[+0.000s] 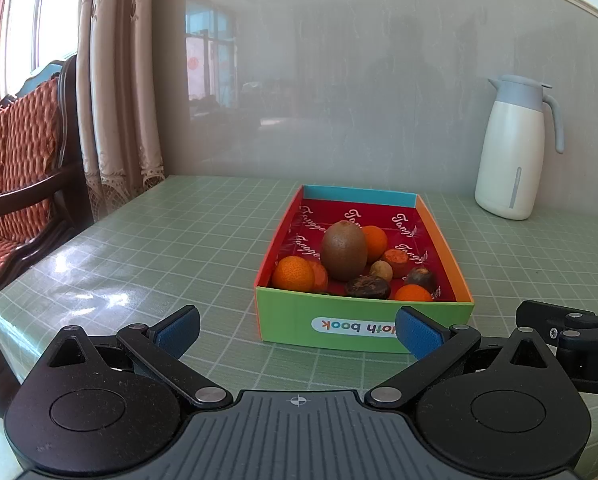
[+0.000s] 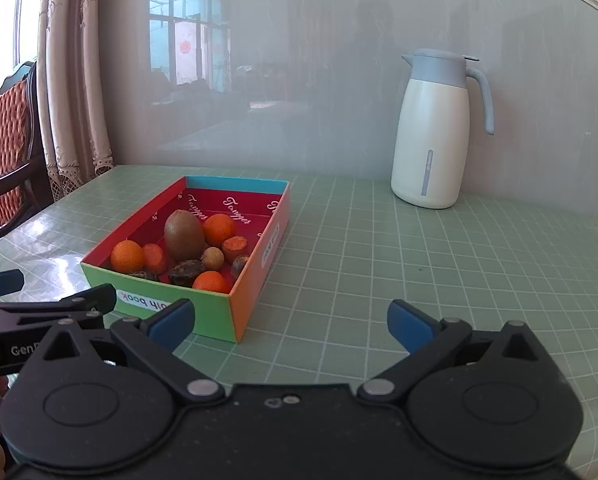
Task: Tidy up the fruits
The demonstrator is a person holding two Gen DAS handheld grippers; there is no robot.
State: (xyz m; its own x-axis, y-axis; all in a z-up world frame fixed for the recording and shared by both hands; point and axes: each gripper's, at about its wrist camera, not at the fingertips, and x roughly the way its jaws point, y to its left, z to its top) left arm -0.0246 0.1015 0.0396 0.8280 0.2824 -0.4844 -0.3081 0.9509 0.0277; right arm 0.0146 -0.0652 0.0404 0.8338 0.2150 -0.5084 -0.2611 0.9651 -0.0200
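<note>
Your tabletop (image 1: 203,240) is pale green with a white grid. The box (image 1: 355,324) has a green near wall, orange sides, a blue far wall and a red floor with white script. In it you see a brown kiwi (image 1: 343,250) and orange tangerines (image 1: 293,274). Near the tabletop's far right edge, the thermos jug (image 1: 513,152) is white with a grey-blue top.

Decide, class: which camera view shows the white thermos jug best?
The right wrist view: the thermos jug stands larger and nearer the frame's middle, handle fully visible. The left wrist view shows it whole but smaller, near the right edge.
</note>
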